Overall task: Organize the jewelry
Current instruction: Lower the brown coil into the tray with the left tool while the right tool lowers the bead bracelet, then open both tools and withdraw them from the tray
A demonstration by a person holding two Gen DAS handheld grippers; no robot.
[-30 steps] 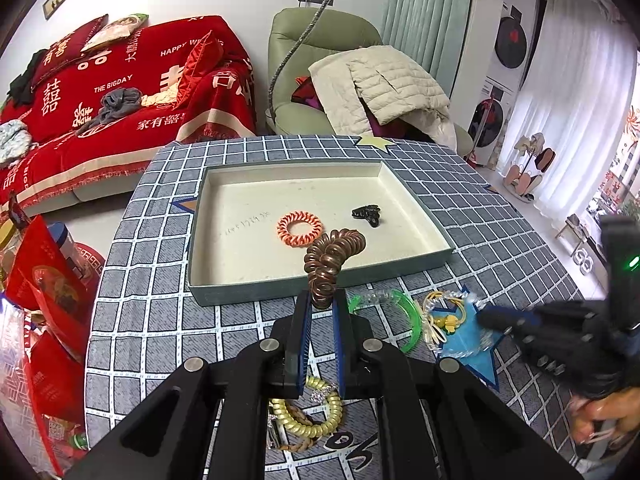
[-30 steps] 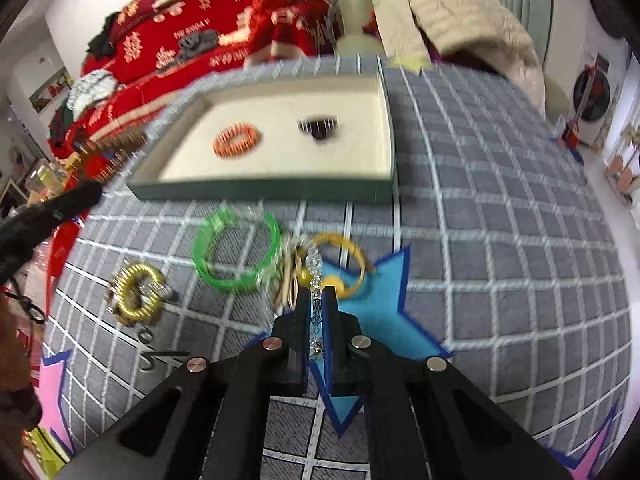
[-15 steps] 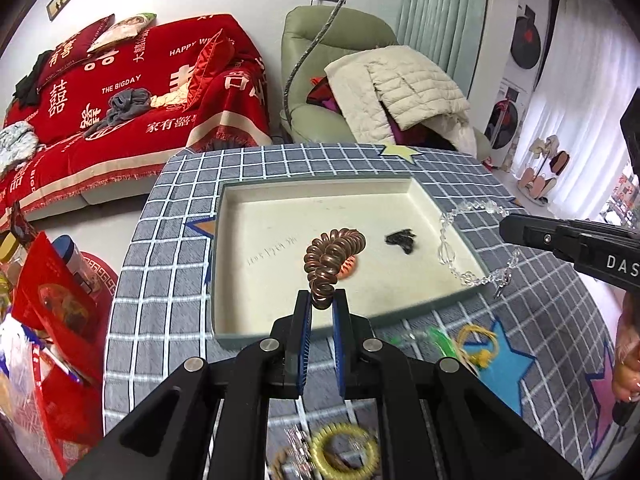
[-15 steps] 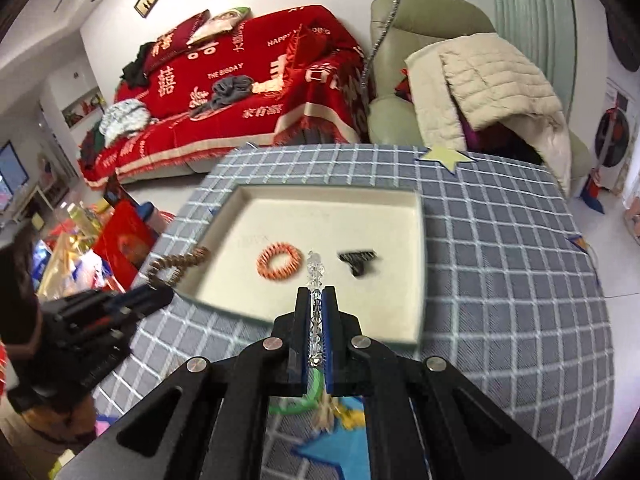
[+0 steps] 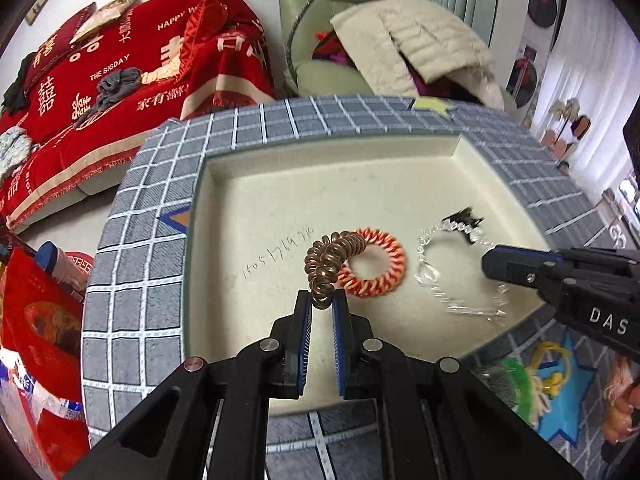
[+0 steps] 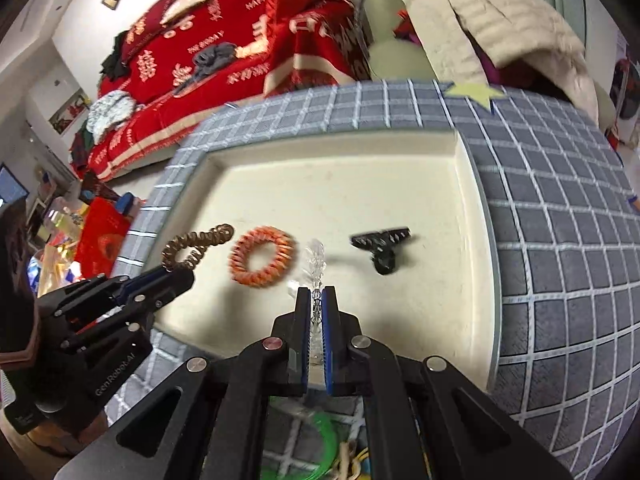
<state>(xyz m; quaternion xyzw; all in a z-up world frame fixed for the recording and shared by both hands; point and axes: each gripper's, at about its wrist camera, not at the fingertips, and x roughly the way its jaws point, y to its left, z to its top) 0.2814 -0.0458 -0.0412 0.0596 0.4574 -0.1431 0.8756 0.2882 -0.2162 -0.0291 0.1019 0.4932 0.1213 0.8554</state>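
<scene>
**Both tongs loaded, held over the tray**

Left wrist view, bottom centre: left tongs (image 5: 322,302) nearly closed, tips pinching the lower end of a brown spiral hair tie (image 5: 330,262); the coil curves up and rightward, overlapping in view the orange-and-white spiral hair tie (image 5: 374,264) lying on the tray floor. At the right edge of this view, right tongs (image 5: 490,260) reach in from the right with a clear beaded bracelet (image 5: 456,276) hanging from the tips; whether its low end touches the floor cannot be told. Lower right, outside the tray on the grid-patterned surface (image 5: 132,308): a green bangle (image 5: 516,384) and a yellow ring-shaped piece (image 5: 554,364), blurred.

Right wrist view: right tongs closed on the bracelet, beads showing between the blue pads (image 6: 329,332). Beyond, centre of frame, the cream tray (image 6: 472,216); on its floor, right of the beads, a black hair claw clip (image 6: 382,244).

Far, upper frame: red throw-covered sofa (image 5: 120,64), green armchair (image 5: 316,40) with a cream quilted jacket (image 5: 412,40).
</scene>
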